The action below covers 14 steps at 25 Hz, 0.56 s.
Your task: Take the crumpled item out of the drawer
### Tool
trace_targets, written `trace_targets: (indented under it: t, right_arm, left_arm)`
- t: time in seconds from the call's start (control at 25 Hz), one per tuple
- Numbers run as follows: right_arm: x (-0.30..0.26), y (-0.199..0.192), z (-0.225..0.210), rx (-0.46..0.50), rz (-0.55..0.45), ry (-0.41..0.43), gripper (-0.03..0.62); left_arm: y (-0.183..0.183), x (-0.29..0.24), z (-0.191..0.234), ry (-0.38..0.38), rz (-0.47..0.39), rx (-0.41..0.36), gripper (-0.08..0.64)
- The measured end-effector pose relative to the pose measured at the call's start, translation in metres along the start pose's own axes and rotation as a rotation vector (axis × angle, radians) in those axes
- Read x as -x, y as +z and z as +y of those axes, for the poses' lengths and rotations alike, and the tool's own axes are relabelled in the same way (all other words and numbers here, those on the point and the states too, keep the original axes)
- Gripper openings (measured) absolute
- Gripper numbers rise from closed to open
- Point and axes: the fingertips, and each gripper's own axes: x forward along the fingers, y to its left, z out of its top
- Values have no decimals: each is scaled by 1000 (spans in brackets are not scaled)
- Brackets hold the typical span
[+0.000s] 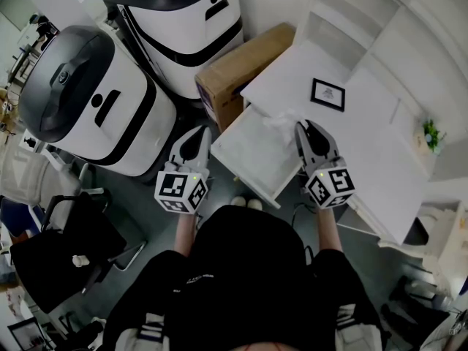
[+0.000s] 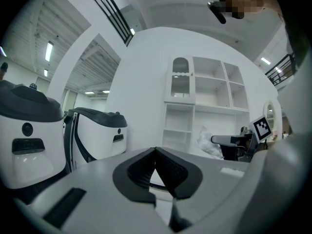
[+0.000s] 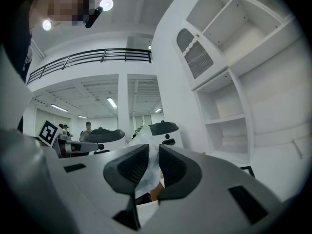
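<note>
The crumpled item (image 1: 281,120), a wad of thin white plastic, is held just above the far end of the open white drawer (image 1: 252,159). My right gripper (image 1: 301,129) is shut on it. In the right gripper view the plastic (image 3: 146,147) is pinched between the dark pads and sticks up above my right gripper (image 3: 149,154). My left gripper (image 1: 202,133) hovers off the drawer's left side, over the floor, with its jaws shut and nothing in them. The left gripper view shows my left gripper (image 2: 156,152) with its tips touching, and the wad (image 2: 206,142) at the right.
A white desk (image 1: 292,75) with a small framed picture (image 1: 327,94) lies beyond the drawer, and white shelving (image 1: 395,28) stands behind it. A cardboard box (image 1: 241,68) leans at the desk's left. Two large white-and-black machines (image 1: 88,101) stand on the left. A black chair (image 1: 58,247) is behind me.
</note>
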Motion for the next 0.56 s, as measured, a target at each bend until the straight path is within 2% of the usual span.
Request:
trace_targets:
  t: [0.56]
  right_arm:
    - [-2,2,-9,27,2,-25,54]
  left_arm:
    - [3,-9,5,-1,5,-18,-3]
